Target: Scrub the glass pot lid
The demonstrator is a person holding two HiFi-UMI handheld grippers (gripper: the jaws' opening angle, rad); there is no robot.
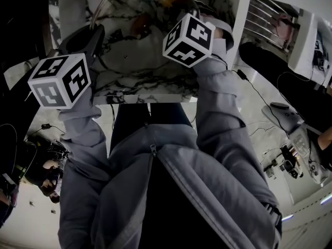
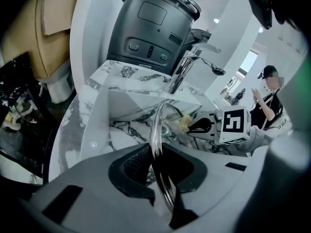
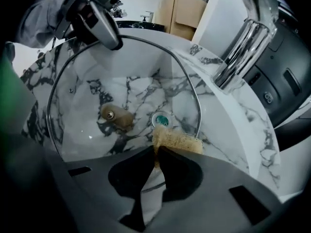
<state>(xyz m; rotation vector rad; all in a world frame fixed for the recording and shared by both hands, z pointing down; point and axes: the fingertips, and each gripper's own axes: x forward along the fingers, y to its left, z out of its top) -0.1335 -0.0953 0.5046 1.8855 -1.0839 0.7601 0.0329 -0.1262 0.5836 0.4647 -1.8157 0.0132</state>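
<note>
My left gripper (image 2: 158, 166) is shut on the rim of the glass pot lid (image 2: 156, 130), which I see edge-on and upright over the marble sink (image 2: 121, 106). In the right gripper view the lid (image 3: 87, 101) shows face-on, its brown knob (image 3: 115, 116) near the middle, and the left gripper (image 3: 103, 24) pinches its top rim. My right gripper (image 3: 158, 159) is shut on a yellow sponge (image 3: 177, 141), which lies at the lid's lower right rim. The left gripper view also shows that sponge (image 2: 185, 124) by the lid. In the head view both marker cubes (image 1: 59, 79) hover above the basin.
A chrome tap (image 3: 243, 52) rises at the sink's far side, and behind it stands a dark appliance (image 2: 155, 28). The drain (image 3: 161, 120) shows through the glass. A person (image 2: 266, 98) stands further back on the right. Cardboard boxes (image 3: 182, 13) sit beyond the counter.
</note>
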